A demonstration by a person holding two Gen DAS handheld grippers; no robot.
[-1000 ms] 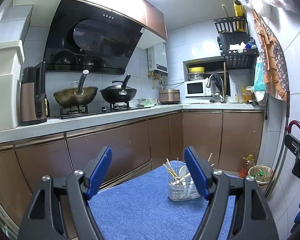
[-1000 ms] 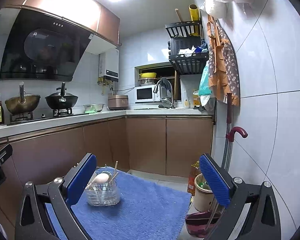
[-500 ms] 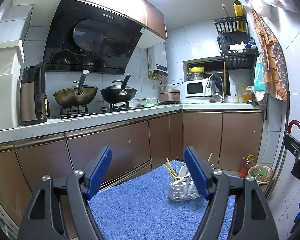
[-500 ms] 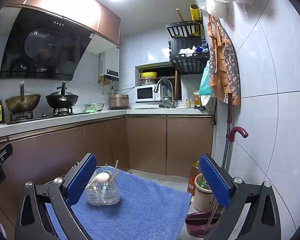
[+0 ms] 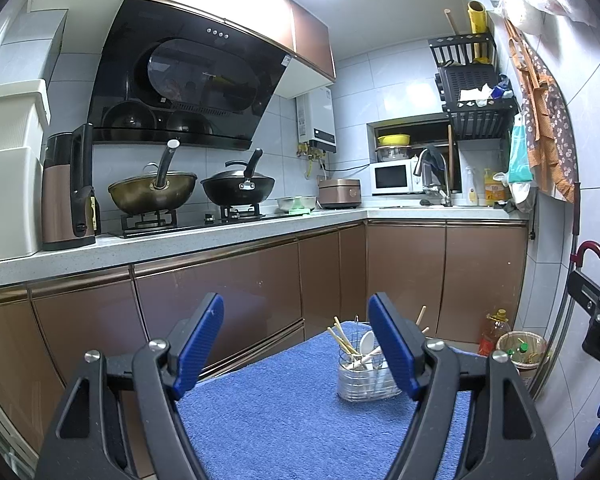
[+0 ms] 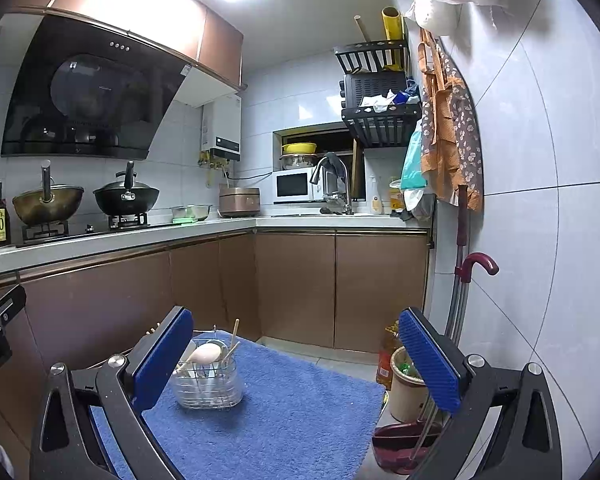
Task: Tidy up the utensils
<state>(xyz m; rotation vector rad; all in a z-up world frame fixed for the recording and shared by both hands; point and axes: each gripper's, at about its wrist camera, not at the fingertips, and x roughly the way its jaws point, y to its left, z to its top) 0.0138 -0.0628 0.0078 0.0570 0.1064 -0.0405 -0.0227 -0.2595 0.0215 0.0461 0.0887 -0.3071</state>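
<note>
A clear utensil holder (image 5: 366, 376) (image 6: 206, 384) stands near the far end of a blue towel (image 5: 292, 412) (image 6: 284, 412). Wooden chopsticks (image 5: 342, 338) and a white spoon (image 5: 366, 342) (image 6: 204, 354) stick out of it. My left gripper (image 5: 296, 344) is open, raised well short of the holder, with nothing between its blue pads. My right gripper (image 6: 296, 360) is also open and empty; its left finger partly hides the holder.
Brown cabinets (image 5: 236, 280) and a counter with two woks (image 5: 238, 190) run along the left and back. A small bin (image 6: 406, 384), a red dustpan (image 6: 400, 446) and an oil bottle (image 5: 494, 330) crowd the floor beside the right wall.
</note>
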